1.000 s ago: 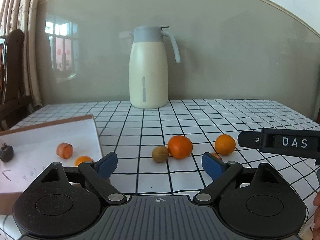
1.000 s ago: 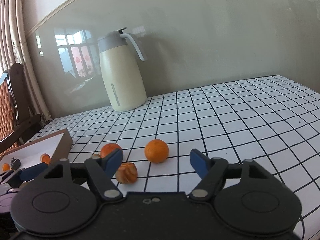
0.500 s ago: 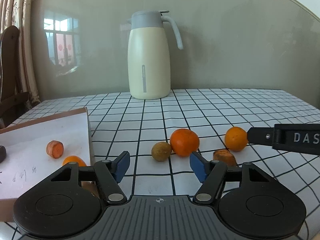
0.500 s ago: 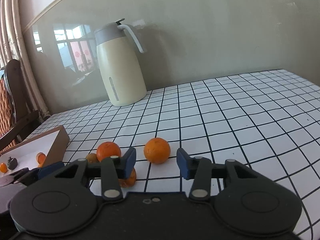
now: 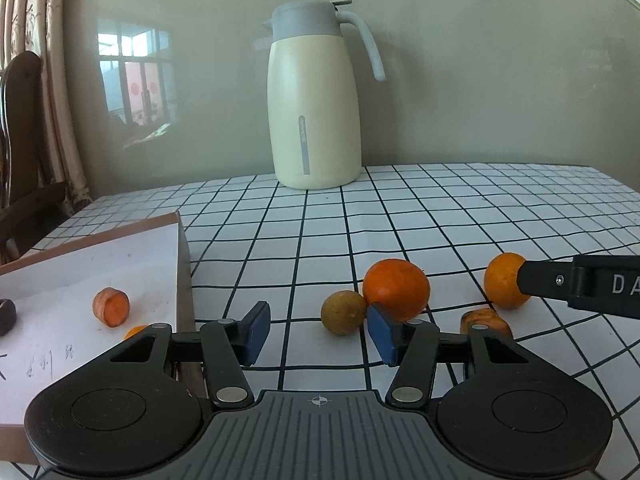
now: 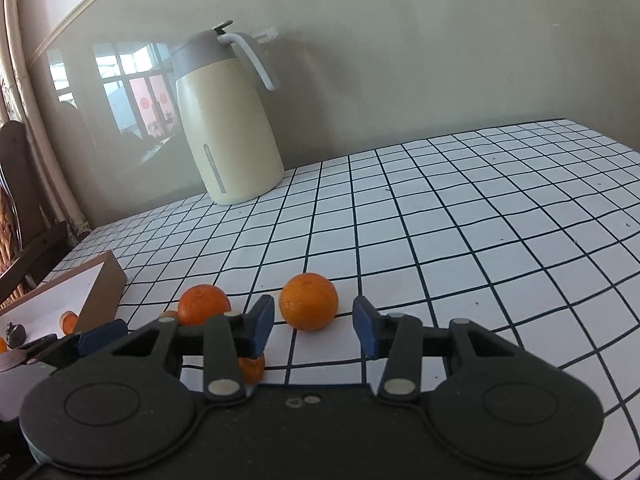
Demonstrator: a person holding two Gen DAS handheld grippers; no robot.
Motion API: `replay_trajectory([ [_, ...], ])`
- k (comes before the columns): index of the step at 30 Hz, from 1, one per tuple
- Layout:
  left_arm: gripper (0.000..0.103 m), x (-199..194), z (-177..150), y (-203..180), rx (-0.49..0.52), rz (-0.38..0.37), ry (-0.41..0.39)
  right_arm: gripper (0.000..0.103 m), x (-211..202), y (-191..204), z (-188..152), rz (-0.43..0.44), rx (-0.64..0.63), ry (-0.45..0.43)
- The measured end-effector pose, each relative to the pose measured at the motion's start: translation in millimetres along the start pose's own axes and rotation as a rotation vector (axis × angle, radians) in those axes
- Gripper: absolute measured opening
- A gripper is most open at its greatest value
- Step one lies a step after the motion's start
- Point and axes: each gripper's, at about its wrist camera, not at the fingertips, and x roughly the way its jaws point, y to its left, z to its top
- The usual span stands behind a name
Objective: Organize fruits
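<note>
My left gripper (image 5: pixel 316 334) sits low over the white tablecloth with the black grid (image 5: pixel 460 216); its blue-padded jaws have just been closing, yet a gap remains and nothing is between them, only bare cloth. Just beyond the right pad lie a small round yellow-green fruit (image 5: pixel 343 312) and, touching it on its right, a large round orange (image 5: pixel 397 289). Further right I see a smaller round orange (image 5: pixel 505 280) with the black finger of my right gripper (image 6: pixel 314 330) against its right side in that view, and a cut orange carrot chunk (image 5: pixel 485 320) lies near it on the cloth. From the right wrist camera, the right jaws have narrowed too and stand partly open; that smaller orange sits just ahead of the gap, and neither pad presses on it. At the left edge of the table I have the shallow brown cardboard box with a white paper lining (image 5: pixel 120 240). Inside it are a round carrot slice (image 5: pixel 111 306), a small orange piece (image 5: pixel 136 331) half hidden behind my gripper, and a dark lump (image 5: pixel 7 316) at the frame edge. A cream thermos jug with a grey lid and handle (image 5: pixel 314 98) stands upright at the back near the wall.
</note>
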Motion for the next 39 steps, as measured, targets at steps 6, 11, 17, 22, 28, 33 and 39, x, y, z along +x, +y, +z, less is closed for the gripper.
replay_trajectory([
  [6,0.054,3.8,3.1,-0.3,0.012,0.009,0.019,0.036,7.9,4.3,2.8,-0.011,-0.002,0.007],
  [11,0.051,8.0,7.7,-3.3,0.022,0.023,0.030,0.034,13.4,9.3,4.6,-0.022,-0.027,0.018],
  [17,0.045,18.7,11.1,-5.4,0.000,-0.012,0.078,0.033,19.3,7.3,8.9,-0.036,-0.026,0.028],
  [22,0.045,21.7,11.1,-3.3,-0.021,-0.031,0.089,0.033,27.4,8.0,11.5,-0.038,-0.029,0.037],
  [28,0.033,21.8,10.5,-5.9,-0.008,-0.054,0.082,0.030,37.1,8.6,10.9,-0.008,-0.005,0.066],
  [33,0.026,21.9,10.5,-3.6,-0.015,-0.080,0.082,0.029,35.5,10.1,8.7,-0.013,-0.009,0.055],
  [39,0.026,21.0,10.3,-1.6,-0.034,-0.083,0.082,0.029,27.7,5.9,8.3,-0.024,-0.010,0.036],
])
